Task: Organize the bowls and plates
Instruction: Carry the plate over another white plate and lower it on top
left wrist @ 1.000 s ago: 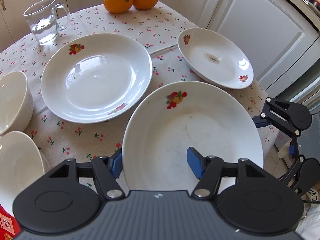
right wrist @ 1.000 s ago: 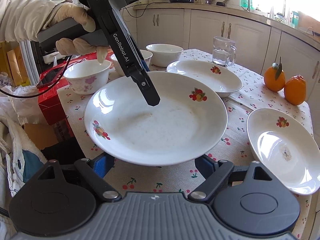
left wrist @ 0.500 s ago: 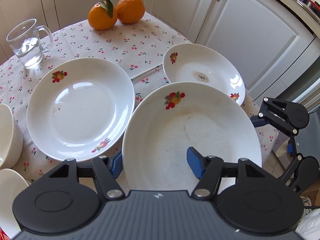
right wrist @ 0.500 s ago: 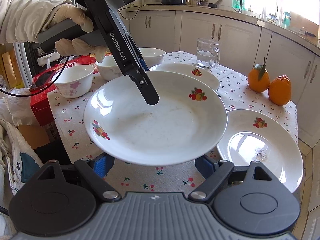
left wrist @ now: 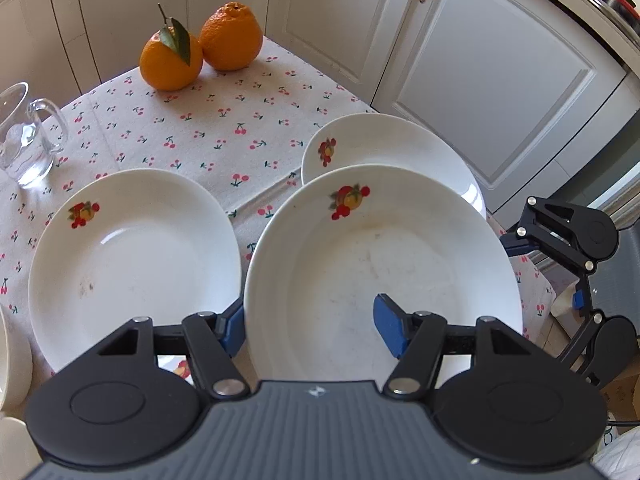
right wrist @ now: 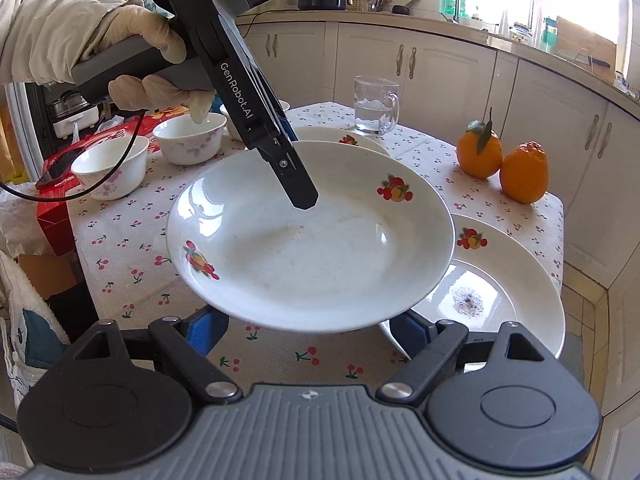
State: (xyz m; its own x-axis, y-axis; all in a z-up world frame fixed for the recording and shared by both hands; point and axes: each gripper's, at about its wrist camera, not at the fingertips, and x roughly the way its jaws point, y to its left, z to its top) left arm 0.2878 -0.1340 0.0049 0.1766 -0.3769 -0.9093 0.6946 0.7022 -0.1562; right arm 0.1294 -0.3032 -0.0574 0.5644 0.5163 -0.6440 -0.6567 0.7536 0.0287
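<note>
My left gripper [left wrist: 310,326] is shut on the near rim of a white fruit-print plate [left wrist: 384,264], one finger above and one below, and holds it in the air. The right wrist view shows the held plate [right wrist: 316,248] tilted above the table, partly over a smaller stained plate [right wrist: 500,292] near the table's corner; that plate also shows in the left wrist view [left wrist: 392,148]. A third plate [left wrist: 132,256] lies to the left. My right gripper [right wrist: 308,330] is open and empty, just below the held plate's near edge.
Two oranges [left wrist: 200,48] sit at the far table edge and a glass mug [left wrist: 24,140] of water at the left. Three white bowls [right wrist: 112,168] stand beyond the plates beside a red box [right wrist: 56,216]. Cabinets surround the cherry-print tablecloth [left wrist: 224,128].
The left gripper has carried the plate toward the smaller stained plate, which it now partly overlaps. The right gripper has followed beneath it, still open.
</note>
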